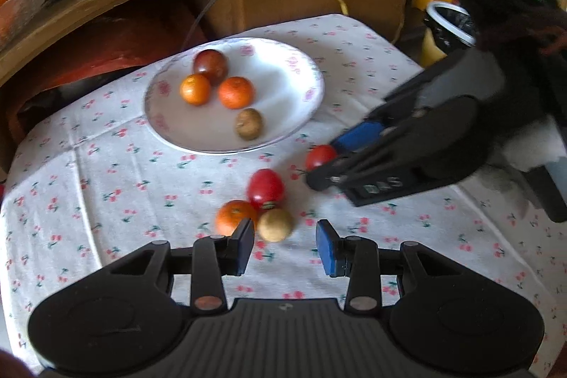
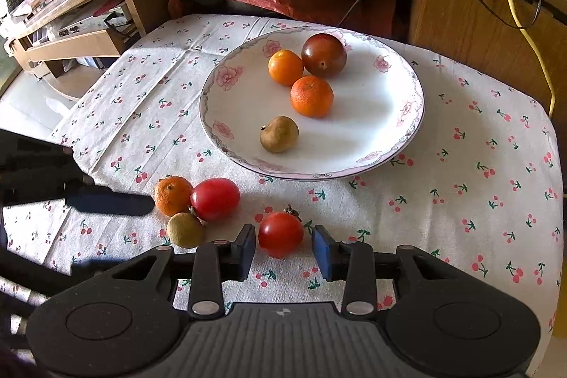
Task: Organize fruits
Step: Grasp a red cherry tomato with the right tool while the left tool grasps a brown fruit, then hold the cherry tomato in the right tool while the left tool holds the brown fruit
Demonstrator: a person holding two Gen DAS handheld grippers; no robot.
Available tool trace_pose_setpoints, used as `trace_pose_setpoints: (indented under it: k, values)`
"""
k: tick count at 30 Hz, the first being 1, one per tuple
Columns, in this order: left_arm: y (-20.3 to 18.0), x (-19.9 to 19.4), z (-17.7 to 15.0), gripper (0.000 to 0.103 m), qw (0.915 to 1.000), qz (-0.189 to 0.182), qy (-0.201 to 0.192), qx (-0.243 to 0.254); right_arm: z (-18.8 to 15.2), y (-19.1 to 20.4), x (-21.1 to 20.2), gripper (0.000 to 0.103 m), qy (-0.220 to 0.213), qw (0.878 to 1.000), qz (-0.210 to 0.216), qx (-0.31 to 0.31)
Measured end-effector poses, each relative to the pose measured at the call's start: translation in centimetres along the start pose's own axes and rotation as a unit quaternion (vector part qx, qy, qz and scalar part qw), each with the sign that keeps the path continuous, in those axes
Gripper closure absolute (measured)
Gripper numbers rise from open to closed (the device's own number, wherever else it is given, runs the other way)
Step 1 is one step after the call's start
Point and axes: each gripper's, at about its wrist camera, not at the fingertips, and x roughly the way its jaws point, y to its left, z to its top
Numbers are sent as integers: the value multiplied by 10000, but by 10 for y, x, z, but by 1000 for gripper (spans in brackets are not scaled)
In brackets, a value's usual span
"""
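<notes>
Right wrist view: tomato lined up between the pads

Left to right: left gripper (image 2: 149, 201) spread beside the small orange (image 2: 173, 195); right gripper (image 2: 283, 248) spread too, cherry tomato (image 2: 280, 233) sitting on the tablecloth (image 2: 460, 218) between its fingertips, nothing pinched. Plate (image 2: 354, 158) straight ahead.
</notes>
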Motion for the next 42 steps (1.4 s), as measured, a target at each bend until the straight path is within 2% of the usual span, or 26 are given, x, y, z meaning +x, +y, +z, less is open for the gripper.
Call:
trace_pose_setpoints:
  k: [6,10,13,18,23,26,29,33,42]
  values:
    - [-3,14,0,57,9999,67,130,-33,1,-1,2,71,-27,10000,9,48]
    - [-5,16,3,57,9999,130,59,-63,2,-1,2,71,-27,10000,14,52]
    - [-8,19,5,57,9998,204,45,-59,2,-1,1,80,6,10000,-8,20]
    - [-14,20,7,64,9991,404,74,61,0,-1,-2,81,76,10000,-48,-34]
    - [-11,13,6,72,9996,276,63,-2,-3,-3,-7,81,107,9999,-17,-60]
    - [-10,12,6,72,9998,200,54,-35,-3,-4,-8,81,135,9999,7,-58]
    - [-10,19,6,72,9992,376,146,45,-4,-2,-6,81,168,9998,-3,-80]
    - [-16,28,7,70,9988,389,273,138,-3,-2,-6,81,167,9998,0,-54]
    - [-18,30,8,70,9990,264,346,35,-5,-3,-9,81,226,9996,11,-139]
